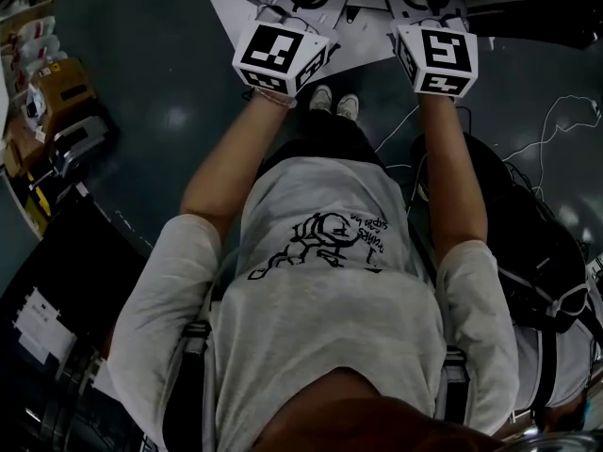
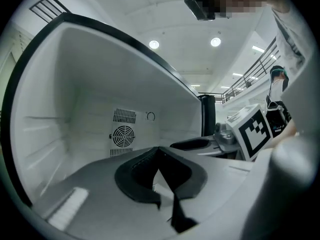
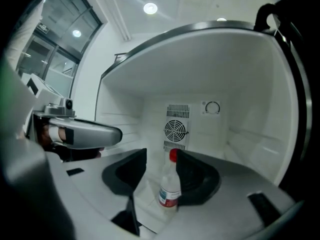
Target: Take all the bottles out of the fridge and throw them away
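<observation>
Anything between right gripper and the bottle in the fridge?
Nothing. Right gripper view: the clear plastic bottle with red cap stands between the jaws of the open right gripper, on white fridge floor.

A dark floor (image 1: pixel 141 55) is stretching under the person's white shoes (image 1: pixel 335 103), with thin white cables (image 1: pixel 556 121) trailing across it at the right. A black bag (image 1: pixel 528 243) is lying near those cables. Round ceiling lights (image 2: pixel 154 44) are glowing overhead.
</observation>
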`<act>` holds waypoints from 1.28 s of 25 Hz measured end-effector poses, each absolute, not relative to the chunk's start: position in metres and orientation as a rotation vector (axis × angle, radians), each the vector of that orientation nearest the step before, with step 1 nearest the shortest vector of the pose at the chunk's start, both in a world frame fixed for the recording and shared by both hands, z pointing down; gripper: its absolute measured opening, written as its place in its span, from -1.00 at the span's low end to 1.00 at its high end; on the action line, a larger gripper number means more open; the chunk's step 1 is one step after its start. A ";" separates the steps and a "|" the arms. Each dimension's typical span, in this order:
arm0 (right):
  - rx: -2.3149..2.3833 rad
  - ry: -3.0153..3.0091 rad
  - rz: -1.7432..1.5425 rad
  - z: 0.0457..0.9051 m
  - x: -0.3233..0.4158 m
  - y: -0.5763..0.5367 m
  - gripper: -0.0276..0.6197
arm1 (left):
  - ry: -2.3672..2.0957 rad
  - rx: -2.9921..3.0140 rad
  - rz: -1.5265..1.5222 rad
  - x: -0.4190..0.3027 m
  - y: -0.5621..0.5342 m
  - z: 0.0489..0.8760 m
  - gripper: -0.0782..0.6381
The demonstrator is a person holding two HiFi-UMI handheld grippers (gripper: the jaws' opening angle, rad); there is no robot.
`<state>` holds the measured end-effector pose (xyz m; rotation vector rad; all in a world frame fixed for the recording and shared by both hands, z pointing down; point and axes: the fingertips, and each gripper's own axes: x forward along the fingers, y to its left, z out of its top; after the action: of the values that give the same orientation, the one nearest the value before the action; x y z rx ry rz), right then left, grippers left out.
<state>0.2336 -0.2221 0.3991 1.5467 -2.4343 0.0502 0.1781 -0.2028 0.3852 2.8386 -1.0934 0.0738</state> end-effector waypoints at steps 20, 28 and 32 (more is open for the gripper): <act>1.589 -2.425 0.137 0.440 0.239 -0.280 -0.22 | -1.123 2.817 0.134 0.187 -0.252 0.424 -0.76; 1.608 -2.440 0.170 0.441 0.241 -0.296 -0.22 | -1.131 2.803 0.121 0.190 -0.262 0.420 -0.76; 1.614 -2.438 0.167 0.438 0.239 -0.301 -0.23 | -1.134 2.808 0.117 0.188 -0.266 0.414 -0.76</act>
<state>0.2389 -0.3008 0.4376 1.6136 -2.4375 0.1665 0.1884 -0.2659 0.4141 2.8085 -1.1341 0.1166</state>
